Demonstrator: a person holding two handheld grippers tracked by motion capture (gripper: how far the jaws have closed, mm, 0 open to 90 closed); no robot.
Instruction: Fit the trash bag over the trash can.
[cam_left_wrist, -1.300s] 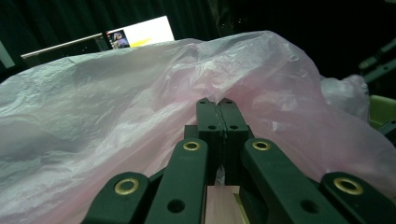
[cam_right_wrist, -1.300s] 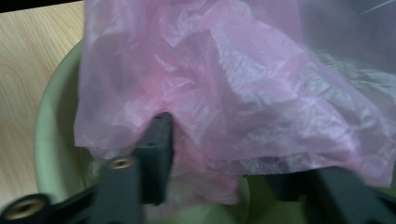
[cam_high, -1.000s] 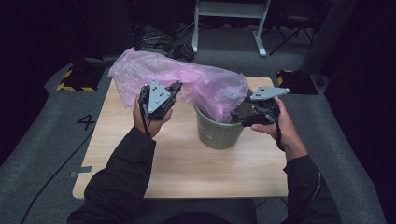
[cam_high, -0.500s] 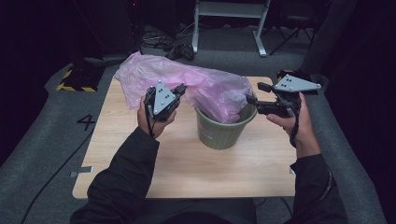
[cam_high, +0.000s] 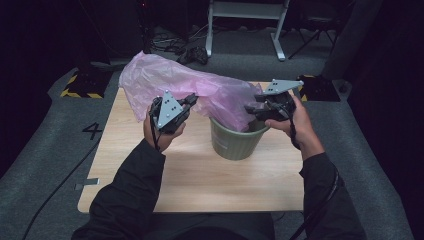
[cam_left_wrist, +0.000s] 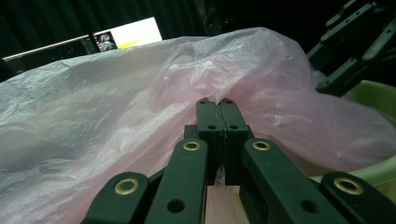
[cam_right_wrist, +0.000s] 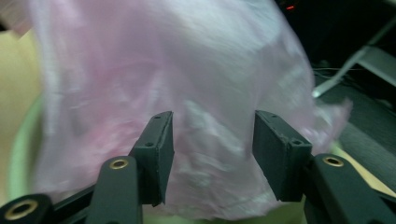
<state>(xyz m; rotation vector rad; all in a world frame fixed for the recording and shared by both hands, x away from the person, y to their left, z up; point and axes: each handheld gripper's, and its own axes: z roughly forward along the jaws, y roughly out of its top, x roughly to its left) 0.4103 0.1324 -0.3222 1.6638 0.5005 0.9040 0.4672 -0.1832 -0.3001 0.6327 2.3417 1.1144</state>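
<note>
Bag (cam_high: 200, 90): pink, thin translucent plastic, crumpled, spread from the far-left part of the wooden tabletop (cam_high: 195, 185) across to the green bin (cam_high: 235, 142), with its right end hanging down inside the bin's mouth. Bin stands upright near the middle of the tabletop, slightly right of centre, its rim partly covered by the plastic on the far side. Left gripper (cam_high: 186, 104) is held above the tabletop just left of the bin, at the near edge of the bag; in the left gripper view its fingers (cam_left_wrist: 208, 123) are pressed together with no gap between the tips, and a thin fold of the pink film appears pinched between them lower down, with the bag (cam_left_wrist: 116, 107) billowing beyond and the bin's pale green rim (cam_left_wrist: 373, 163) at the right. Right gripper (cam_high: 256, 109) sits over the right side of the bin's rim, pointing left toward the bag's hanging end. In the right gripper view its fingers (cam_right_wrist: 159, 149) stand apart with a wide gap, and the plastic (cam_right_wrist: 187, 93) hangs just beyond and between them; the picture is blurred, so contact between the film and either finger cannot be judged. Green rim (cam_right_wrist: 21, 154) shows at the left edge of that view. The person's forearms, in dark sleeves, enter from the near side, one to each gripper. Floor around the tabletop is grey carpet, with a "4" marked on it at the left (cam_high: 93, 131).
</note>
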